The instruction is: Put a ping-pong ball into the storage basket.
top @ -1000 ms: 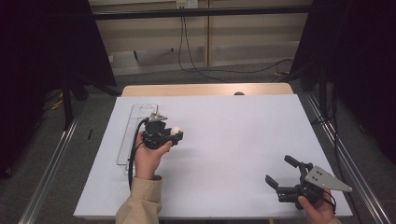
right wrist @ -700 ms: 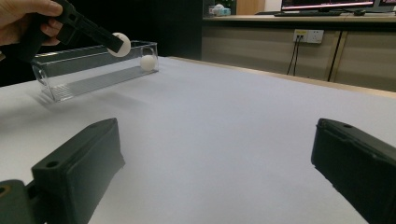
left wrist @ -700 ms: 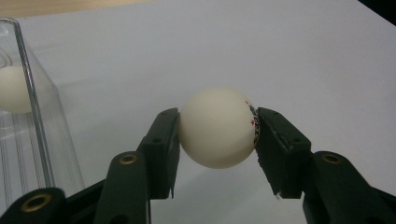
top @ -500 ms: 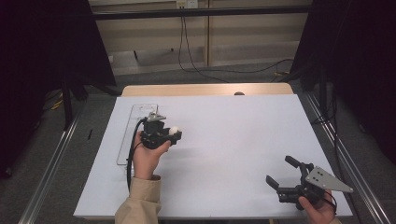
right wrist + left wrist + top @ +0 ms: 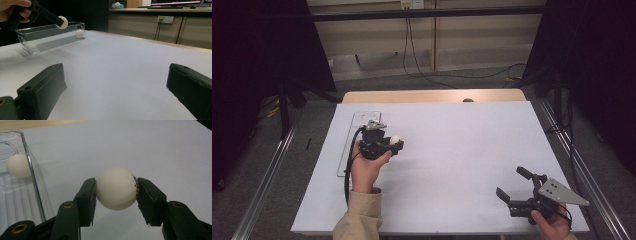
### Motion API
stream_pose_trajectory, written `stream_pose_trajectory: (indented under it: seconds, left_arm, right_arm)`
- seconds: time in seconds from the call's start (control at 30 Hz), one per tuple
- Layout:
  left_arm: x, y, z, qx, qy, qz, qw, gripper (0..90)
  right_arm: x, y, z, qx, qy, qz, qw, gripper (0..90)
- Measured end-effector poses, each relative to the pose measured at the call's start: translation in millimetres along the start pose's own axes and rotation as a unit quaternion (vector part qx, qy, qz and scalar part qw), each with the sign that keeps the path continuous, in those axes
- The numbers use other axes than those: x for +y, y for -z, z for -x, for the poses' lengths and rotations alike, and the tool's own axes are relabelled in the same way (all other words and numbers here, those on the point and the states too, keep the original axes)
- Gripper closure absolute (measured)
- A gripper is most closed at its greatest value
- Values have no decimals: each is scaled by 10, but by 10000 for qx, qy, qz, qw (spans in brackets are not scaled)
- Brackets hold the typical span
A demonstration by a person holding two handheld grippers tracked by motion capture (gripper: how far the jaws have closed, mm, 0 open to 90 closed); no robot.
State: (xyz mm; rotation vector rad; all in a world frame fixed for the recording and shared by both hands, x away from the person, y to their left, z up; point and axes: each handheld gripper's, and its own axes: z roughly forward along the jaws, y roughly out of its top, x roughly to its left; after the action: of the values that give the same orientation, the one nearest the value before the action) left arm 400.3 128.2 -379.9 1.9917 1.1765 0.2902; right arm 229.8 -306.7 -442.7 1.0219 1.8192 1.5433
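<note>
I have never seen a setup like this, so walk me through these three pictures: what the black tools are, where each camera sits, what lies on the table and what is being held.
There is no machine here: a person holds a pair of black hand-held tongs in each hand. The wide picture is shot from above the white table. The other two come from small cameras riding on the tongs, looking out between their two jaws.

The left tongs are shut on a white ball, held just beside a long clear plastic tray. A second ball lies inside that tray, at one end.

The right tongs hang open near the table's front right corner, with nothing between the jaws. Their camera looks across the table at the tray and the left tongs.
</note>
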Motion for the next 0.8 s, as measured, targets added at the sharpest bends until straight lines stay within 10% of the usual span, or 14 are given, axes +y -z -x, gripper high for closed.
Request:
stream_pose_trajectory:
  seconds: [0.8]
  left_arm:
    - [-40,124,-117,247,61,26,9997,511]
  right_arm:
    - [6,-19,0,14,-36,10,10000,11]
